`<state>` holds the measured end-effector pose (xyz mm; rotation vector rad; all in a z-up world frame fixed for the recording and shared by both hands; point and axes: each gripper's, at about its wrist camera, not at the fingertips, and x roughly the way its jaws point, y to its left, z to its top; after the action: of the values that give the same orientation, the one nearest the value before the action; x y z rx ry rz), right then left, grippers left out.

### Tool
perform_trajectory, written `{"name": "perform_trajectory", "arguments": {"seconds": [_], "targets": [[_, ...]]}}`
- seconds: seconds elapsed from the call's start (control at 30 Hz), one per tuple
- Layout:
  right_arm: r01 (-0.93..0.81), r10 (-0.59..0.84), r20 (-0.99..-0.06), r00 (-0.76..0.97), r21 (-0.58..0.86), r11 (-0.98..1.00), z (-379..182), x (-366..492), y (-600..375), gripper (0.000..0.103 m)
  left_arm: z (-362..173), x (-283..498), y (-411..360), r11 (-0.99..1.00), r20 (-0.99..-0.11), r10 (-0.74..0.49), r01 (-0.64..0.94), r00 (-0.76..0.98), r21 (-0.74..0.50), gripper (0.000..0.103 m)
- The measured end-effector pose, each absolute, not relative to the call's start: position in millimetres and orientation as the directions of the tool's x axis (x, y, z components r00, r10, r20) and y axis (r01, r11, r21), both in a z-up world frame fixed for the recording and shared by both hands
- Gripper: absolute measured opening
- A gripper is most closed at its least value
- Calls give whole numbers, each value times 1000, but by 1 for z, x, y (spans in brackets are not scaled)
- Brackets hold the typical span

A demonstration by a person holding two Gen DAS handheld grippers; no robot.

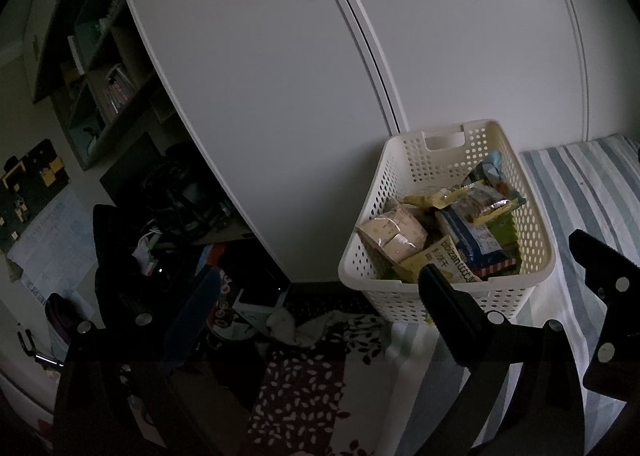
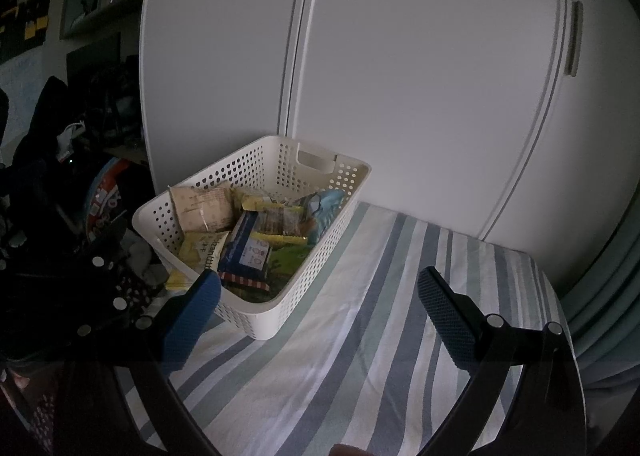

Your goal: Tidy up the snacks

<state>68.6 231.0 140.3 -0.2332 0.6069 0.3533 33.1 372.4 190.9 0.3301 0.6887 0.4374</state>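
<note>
A white perforated basket (image 2: 256, 240) stands on a bed with a striped sheet (image 2: 360, 336), its far end close against the white wardrobe doors (image 2: 400, 75). Inside the basket lie the snack packets (image 2: 248, 232): a beige wrapped pack (image 2: 202, 205) toward the basket's left wall, a blue-and-white pack (image 2: 246, 252) near its middle, a yellow packet (image 2: 200, 252) at its near corner, and a light-blue bag (image 2: 324, 211) by its right wall. The right gripper (image 2: 320, 296) hangs just in front of the basket over the sheet, its fingers spread wide and holding nothing. The left gripper (image 1: 316, 292) is likewise spread and empty, to the basket's near left side, with one finger (image 1: 444, 300) overlapping the basket's near wall in the left wrist view. Left of the basket, beyond the bed's edge, dim clutter (image 1: 168, 256) and a bookshelf (image 1: 100, 67) are hard to make out.
</note>
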Motion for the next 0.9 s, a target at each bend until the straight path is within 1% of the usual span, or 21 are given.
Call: {"name": "perform_trajectory", "arguments": {"seconds": [0.5, 0.7, 0.8, 0.9], "targets": [[-384, 257, -593, 763, -96, 918, 139, 72, 226, 98, 192, 32, 368, 862, -531, 482, -268, 697, 430, 100], [-379, 258, -599, 758, -83, 922, 139, 72, 215, 98, 196, 33, 360, 872, -536, 461, -249, 707, 421, 100], [-358, 227, -614, 756, -98, 928, 135, 73, 204, 98, 193, 32, 348, 888, -556, 426, -214, 713, 406, 100], [-303, 177, -637, 751, -94, 948, 125, 74, 177, 98, 183, 33, 329, 919, -614, 362, -159, 701, 360, 100]]}}
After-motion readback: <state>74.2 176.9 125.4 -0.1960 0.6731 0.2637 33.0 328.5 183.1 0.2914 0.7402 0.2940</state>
